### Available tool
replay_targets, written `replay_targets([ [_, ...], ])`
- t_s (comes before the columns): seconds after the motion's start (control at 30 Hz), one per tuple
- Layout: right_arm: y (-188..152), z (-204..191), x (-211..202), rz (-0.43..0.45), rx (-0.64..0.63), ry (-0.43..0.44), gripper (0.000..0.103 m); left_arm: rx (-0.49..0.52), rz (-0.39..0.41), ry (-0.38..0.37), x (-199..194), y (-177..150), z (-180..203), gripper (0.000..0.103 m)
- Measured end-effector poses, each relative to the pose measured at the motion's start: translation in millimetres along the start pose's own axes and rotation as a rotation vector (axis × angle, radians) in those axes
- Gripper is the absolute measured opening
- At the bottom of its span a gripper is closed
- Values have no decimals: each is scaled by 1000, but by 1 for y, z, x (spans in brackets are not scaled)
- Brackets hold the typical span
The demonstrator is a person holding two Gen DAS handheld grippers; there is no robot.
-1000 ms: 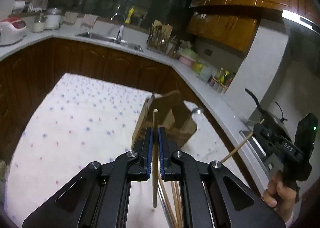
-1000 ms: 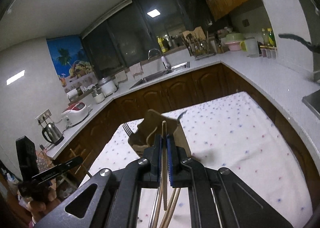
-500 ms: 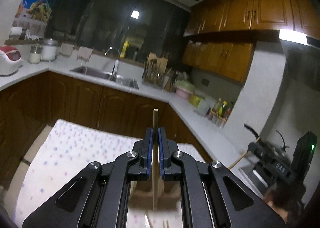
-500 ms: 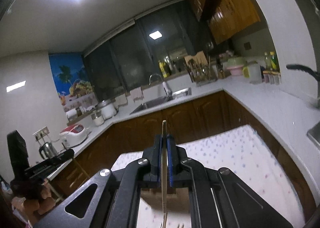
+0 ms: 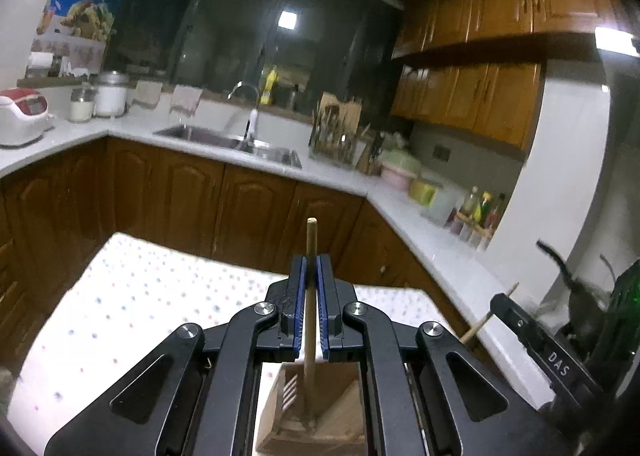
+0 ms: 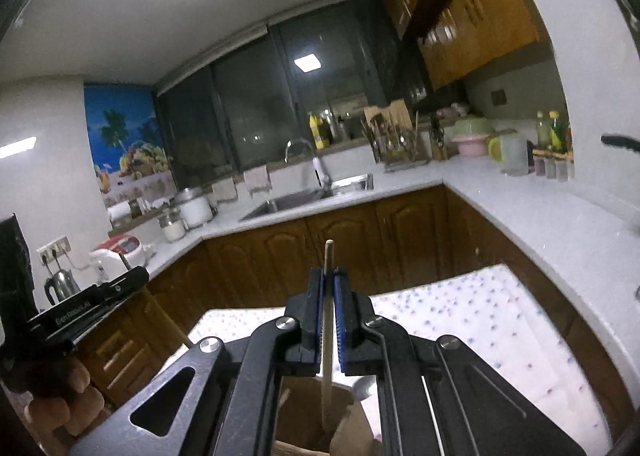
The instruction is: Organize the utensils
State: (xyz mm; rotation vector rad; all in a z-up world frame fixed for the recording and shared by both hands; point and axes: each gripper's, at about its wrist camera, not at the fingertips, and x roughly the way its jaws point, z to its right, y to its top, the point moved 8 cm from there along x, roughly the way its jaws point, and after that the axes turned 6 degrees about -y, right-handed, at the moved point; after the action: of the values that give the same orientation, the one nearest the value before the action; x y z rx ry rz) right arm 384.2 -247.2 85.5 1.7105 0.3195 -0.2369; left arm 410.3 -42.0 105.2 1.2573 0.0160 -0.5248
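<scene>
Gripping a chopstick upright, left tool clamped, wooden holder below, right tool likewise.

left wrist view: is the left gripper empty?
No. The left gripper is shut on a wooden chopstick, whose tip sticks up above the blue pads and whose lower end hangs over the wooden utensil holder.
</scene>
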Motion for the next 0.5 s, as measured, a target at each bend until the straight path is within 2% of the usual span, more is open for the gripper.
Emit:
replay_targets([
  [0.2, -30, 6, 19, -79, 2, -4, 5, 10, -81, 23, 17, -32, -8, 5],
  [0.5, -30, 11, 18, -90, 21, -3, 5, 12, -86, 35, 17, -35, -12, 5],
])
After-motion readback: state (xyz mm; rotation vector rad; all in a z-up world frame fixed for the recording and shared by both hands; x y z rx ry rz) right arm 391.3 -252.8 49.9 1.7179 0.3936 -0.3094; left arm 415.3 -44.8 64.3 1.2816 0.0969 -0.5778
